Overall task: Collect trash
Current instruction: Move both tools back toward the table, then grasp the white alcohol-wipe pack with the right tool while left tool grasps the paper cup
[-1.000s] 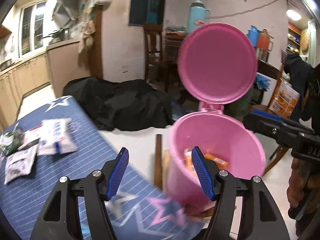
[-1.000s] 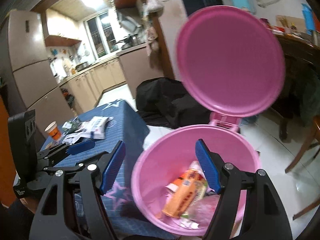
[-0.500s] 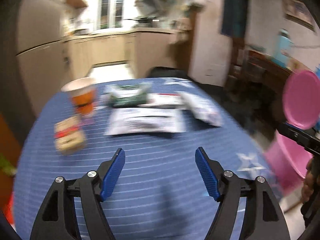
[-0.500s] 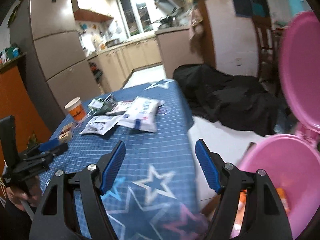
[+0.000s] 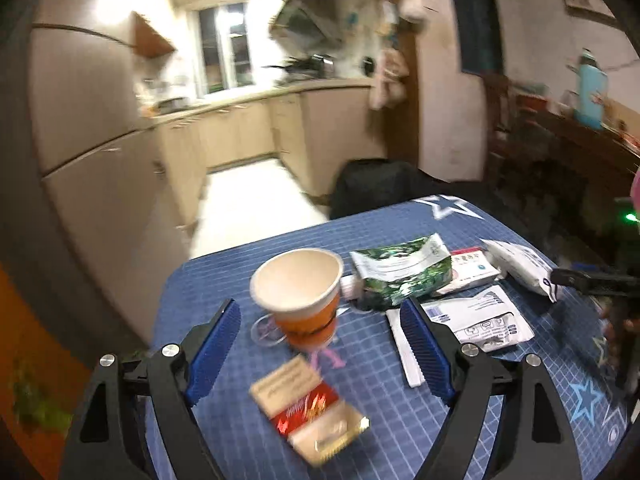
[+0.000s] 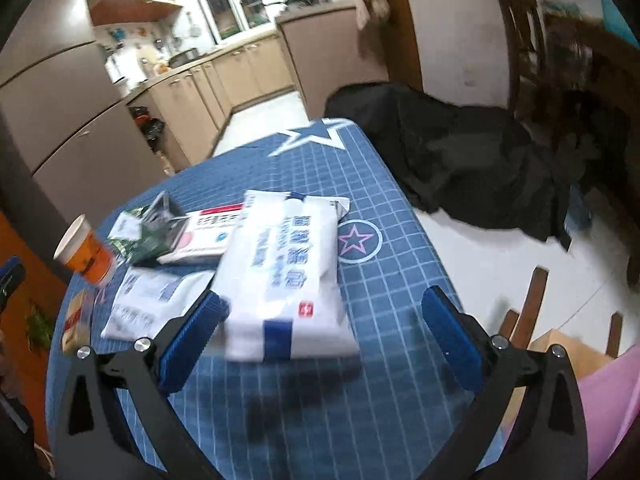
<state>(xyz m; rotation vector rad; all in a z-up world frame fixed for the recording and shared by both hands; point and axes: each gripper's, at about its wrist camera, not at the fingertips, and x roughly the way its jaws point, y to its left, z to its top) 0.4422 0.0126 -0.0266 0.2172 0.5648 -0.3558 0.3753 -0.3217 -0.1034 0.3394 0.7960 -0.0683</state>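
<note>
Trash lies on a blue star-patterned tablecloth point(image 5: 392, 412). My left gripper point(image 5: 320, 352) is open just before an orange paper cup point(image 5: 302, 300), above a red and tan packet point(image 5: 308, 404). A green wrapper point(image 5: 400, 276), a red-and-white box point(image 5: 470, 270) and a flat white pouch point(image 5: 476, 320) lie beyond to the right. My right gripper point(image 6: 320, 336) is open over the near end of a large white wipes pack point(image 6: 290, 276). The cup point(image 6: 86, 254) and green wrapper point(image 6: 144, 232) show at the left of the right wrist view. The pink bin's rim point(image 6: 596, 420) shows at the lower right.
A black heap point(image 6: 460, 152) lies on the floor past the table's far edge. A wooden chair point(image 6: 552, 320) stands by the bin. Kitchen cabinets point(image 5: 240, 132) and a fridge point(image 5: 92, 152) stand behind. The table edge point(image 6: 400, 200) drops off on the right.
Both grippers have swung away from the pink bin to the table. The left one has closed in on the cup, the right one on the white pack. Both stay open.
</note>
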